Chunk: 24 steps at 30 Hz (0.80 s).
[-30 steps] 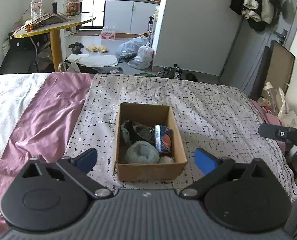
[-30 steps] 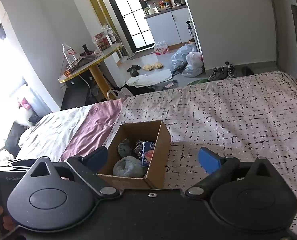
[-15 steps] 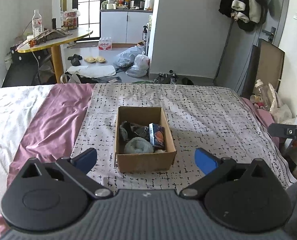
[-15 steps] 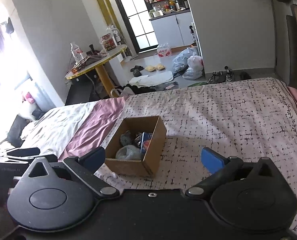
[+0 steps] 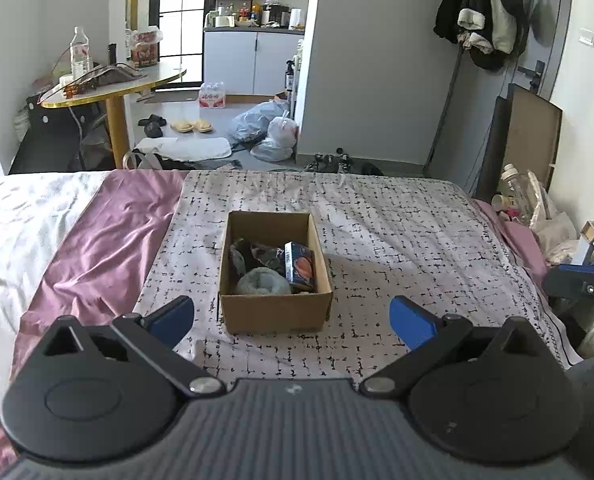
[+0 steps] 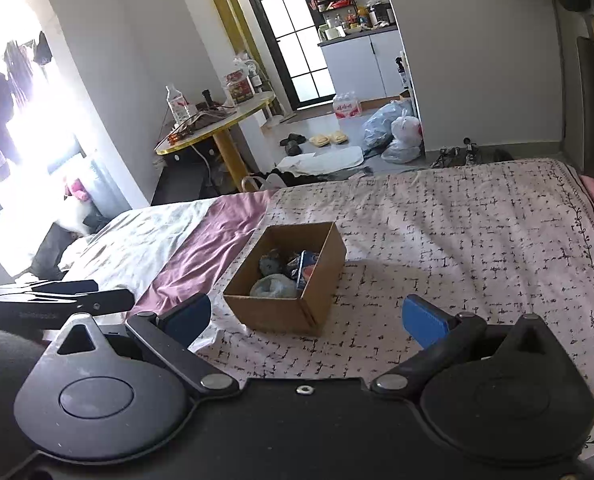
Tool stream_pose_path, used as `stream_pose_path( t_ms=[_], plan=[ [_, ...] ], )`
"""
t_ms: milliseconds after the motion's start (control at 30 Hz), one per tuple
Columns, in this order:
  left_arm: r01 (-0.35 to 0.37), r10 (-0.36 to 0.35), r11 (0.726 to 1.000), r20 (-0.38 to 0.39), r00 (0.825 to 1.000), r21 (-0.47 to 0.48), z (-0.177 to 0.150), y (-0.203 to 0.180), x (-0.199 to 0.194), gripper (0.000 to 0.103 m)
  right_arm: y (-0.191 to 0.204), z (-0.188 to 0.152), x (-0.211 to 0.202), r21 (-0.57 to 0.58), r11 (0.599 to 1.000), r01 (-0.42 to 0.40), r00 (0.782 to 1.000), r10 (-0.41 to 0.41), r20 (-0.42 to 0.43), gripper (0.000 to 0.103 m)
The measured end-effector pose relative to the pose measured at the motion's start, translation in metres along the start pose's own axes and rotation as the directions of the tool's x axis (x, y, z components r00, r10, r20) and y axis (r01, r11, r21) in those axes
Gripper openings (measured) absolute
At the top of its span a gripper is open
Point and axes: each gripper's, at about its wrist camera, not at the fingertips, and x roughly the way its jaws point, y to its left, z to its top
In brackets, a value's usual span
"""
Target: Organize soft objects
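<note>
A brown cardboard box (image 5: 275,314) stands on the patterned bedspread (image 5: 397,240). Inside lie a grey rolled soft item (image 5: 263,282), dark soft items (image 5: 253,254) and a blue packet (image 5: 299,266). My left gripper (image 5: 293,318) is open and empty, held back from the box's near side. My right gripper (image 6: 307,320) is open and empty, also back from the box (image 6: 285,312), which sits left of centre in the right wrist view. The grey roll (image 6: 275,286) and blue packet (image 6: 307,268) show there too.
A purple sheet (image 5: 101,240) and a white sheet (image 5: 13,224) lie left of the bedspread. Beyond the bed's far edge stand a round yellow table (image 5: 113,88), plastic bags (image 5: 265,128) and shoes on the floor. Bottles and clutter (image 5: 529,204) stand at the bed's right side.
Both grippers have pulled back and up from the box, which now looks smaller and farther off. Both stay open and empty. The box and its contents have not moved.
</note>
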Motion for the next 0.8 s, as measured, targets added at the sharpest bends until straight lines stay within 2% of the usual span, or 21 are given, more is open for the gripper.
stream_pose_path(
  t_ms=[333,433,667,800],
  plan=[
    [0.040,-0.040,0.999,-0.007,0.999,0.020,-0.014,-0.010,0.000,0.103,0.002,-0.012,0.000,-0.059,0.998,-0.026,1.000,0.025,-0.018,0.103],
    [0.023,-0.023,0.999,0.004,1.000,0.023,-0.019,-0.011,-0.001,0.103,0.002,-0.015,-0.002,-0.053,0.998,-0.020,1.000,0.019,-0.018,0.103],
    [0.024,-0.024,1.000,0.003,1.000,-0.017,-0.024,-0.006,-0.002,0.103,0.006,-0.017,-0.005,-0.082,0.997,-0.011,1.000,0.011,-0.003,0.103],
    [0.029,-0.029,1.000,0.000,1.000,-0.010,-0.023,-0.006,-0.002,0.103,0.008,-0.017,-0.003,-0.078,0.997,-0.007,1.000,0.007,-0.005,0.103]
  ],
)
